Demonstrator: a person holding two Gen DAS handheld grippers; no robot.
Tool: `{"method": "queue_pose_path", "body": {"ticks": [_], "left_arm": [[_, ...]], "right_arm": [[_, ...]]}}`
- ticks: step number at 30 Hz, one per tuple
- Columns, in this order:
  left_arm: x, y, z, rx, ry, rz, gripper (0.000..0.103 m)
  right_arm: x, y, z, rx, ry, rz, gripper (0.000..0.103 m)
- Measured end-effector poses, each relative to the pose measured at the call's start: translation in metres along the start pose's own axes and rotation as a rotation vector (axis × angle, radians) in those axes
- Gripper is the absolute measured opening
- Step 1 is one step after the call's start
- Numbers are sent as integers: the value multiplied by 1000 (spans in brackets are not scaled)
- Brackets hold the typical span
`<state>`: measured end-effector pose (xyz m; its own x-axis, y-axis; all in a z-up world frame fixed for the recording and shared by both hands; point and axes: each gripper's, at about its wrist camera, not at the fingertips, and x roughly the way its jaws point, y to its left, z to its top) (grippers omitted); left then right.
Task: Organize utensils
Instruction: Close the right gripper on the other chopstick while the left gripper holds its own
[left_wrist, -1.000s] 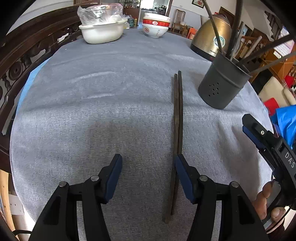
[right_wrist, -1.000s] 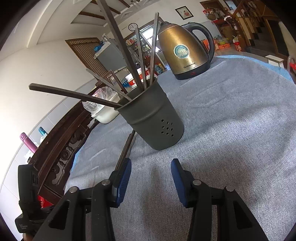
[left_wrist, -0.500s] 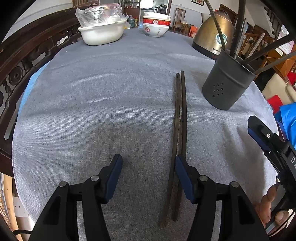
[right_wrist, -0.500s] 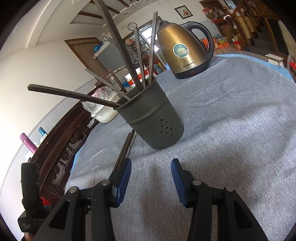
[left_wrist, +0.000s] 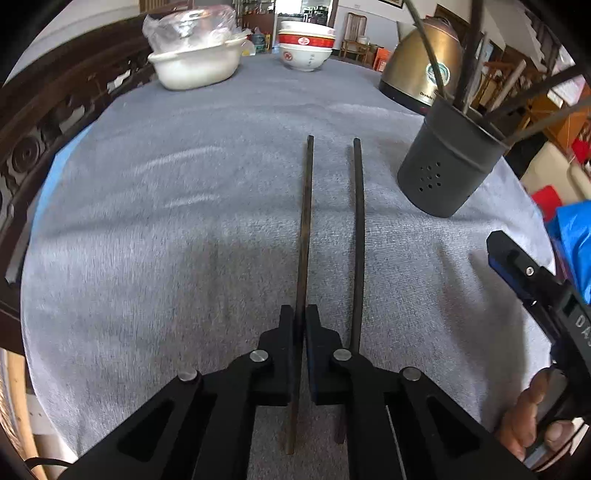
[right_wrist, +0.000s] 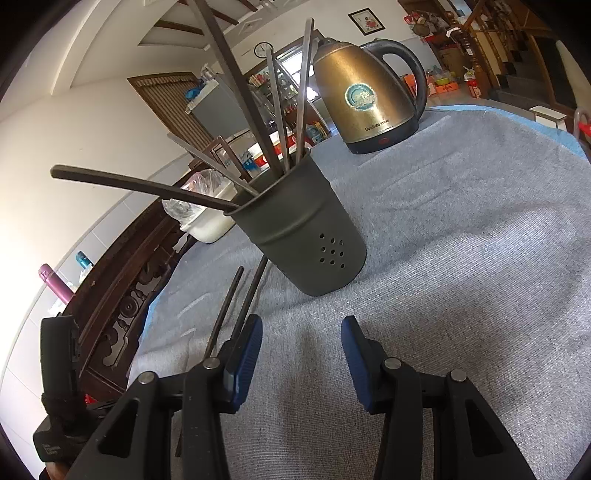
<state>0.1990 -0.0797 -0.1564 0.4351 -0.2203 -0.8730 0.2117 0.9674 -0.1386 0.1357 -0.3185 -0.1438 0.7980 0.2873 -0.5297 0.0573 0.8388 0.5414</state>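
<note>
Two dark chopsticks lie lengthwise on the grey tablecloth. My left gripper (left_wrist: 300, 321) is shut on the left chopstick (left_wrist: 306, 221) near its close end. The right chopstick (left_wrist: 358, 236) lies loose beside it, a small gap apart. A dark grey holder (left_wrist: 448, 162) with several chopsticks stands to the right of them; it also shows in the right wrist view (right_wrist: 303, 236). My right gripper (right_wrist: 301, 350) is open and empty, low over the cloth in front of the holder. Both chopsticks (right_wrist: 236, 306) show to its left there.
A brass electric kettle (right_wrist: 365, 99) stands behind the holder. A white basin with plastic wrap (left_wrist: 195, 62) and stacked red-and-white bowls (left_wrist: 304, 48) sit at the table's far edge. A carved dark wooden rail (left_wrist: 33, 129) borders the table on the left.
My left gripper has shut on the left chopstick, and the two chopsticks, which lay together, now lie apart. The right gripper has stayed in place.
</note>
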Motion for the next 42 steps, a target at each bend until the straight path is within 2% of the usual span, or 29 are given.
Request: {"method": "queue_pose_path", "body": {"ticks": [5,9,11,14,18,22,25,34,35,37,39,41,42], "left_arm": [[-4,8,-8,-26,21,-35,6],[-10,9,-16,-40,41,-53,6],[-13,11,-18,-46,53,-61,6],[-19,16,-21,-57,54,-67,6],[-28,26,-19,-65,31,-86,7],[-34,34,-23,-67,18,-96,9],[-36,40,-27,-74,17,-98,9],[-39,50,-29,-85,27,-122,9],[-40,50,-29,-83,29,-126,11],[-41,50,-29,-83,31,-134,20],[-40,49,-27,-84,31,-135,40],[-38,46,-23,-87,31,-131,48],[-38,44,-22,-85,32,-133,48]], "right_arm": [[4,2,-1,-13,21,-14,41],[6,16,-4,-76,36,-39,40],[10,24,-6,-96,58,-42,39],[19,40,-7,-84,108,2,39],[34,71,-10,-156,175,-11,34],[56,92,-18,-184,271,-51,22],[67,95,-24,-170,326,-71,19],[80,107,-31,-234,377,-159,12],[80,108,-30,-240,378,-162,12],[78,108,-31,-257,380,-167,11],[75,105,-31,-267,385,-166,10],[69,101,-30,-284,397,-160,10],[66,97,-30,-289,399,-165,10]]}}
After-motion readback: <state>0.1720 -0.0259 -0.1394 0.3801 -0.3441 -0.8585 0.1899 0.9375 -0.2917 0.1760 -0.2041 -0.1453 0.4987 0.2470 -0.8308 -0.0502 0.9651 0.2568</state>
